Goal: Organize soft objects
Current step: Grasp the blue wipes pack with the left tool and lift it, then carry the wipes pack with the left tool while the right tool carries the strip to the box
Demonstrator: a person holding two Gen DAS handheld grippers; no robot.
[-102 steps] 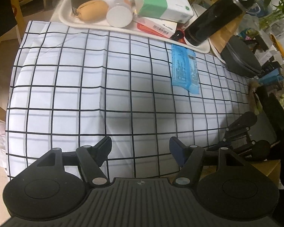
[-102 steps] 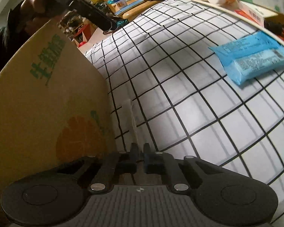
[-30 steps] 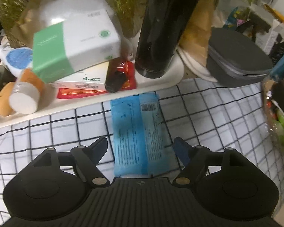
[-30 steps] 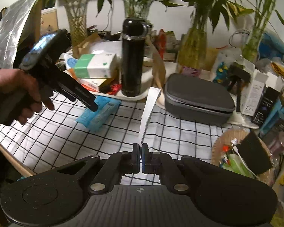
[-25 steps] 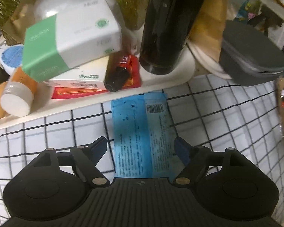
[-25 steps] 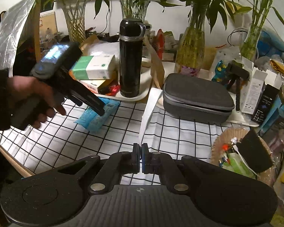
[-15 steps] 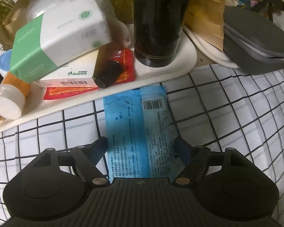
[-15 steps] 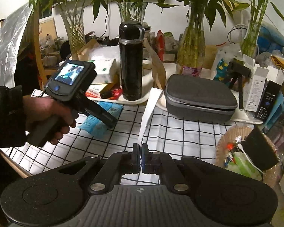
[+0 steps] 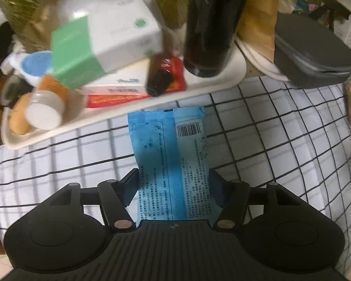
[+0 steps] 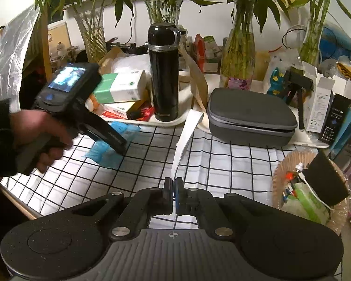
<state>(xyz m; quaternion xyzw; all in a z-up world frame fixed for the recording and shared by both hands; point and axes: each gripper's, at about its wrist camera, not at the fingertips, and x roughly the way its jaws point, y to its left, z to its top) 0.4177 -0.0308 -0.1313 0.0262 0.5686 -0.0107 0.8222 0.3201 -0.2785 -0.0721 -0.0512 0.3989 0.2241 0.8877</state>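
A blue soft pack of wipes (image 9: 173,154) lies on the checked tablecloth (image 9: 269,140), its far end at the white tray's edge. My left gripper (image 9: 173,182) has its two fingers pressed against both sides of the pack's near half. In the right wrist view the pack (image 10: 110,147) shows under the left gripper (image 10: 119,144), held by a hand. My right gripper (image 10: 174,187) is shut on a white strip (image 10: 187,138) that sticks up and forward above the cloth.
A white tray (image 9: 222,79) holds a black flask (image 9: 210,23), a green-white box (image 9: 100,46), flat boxes and a capped bottle (image 9: 44,112). A grey zip case (image 10: 250,117) sits right of it. Vases with bamboo stand behind. A basket of clutter (image 10: 311,187) is at right.
The left gripper moved forward and down over the blue pack, and its fingers closed in from wide open onto the pack's sides. The right gripper stayed shut on the white strip.
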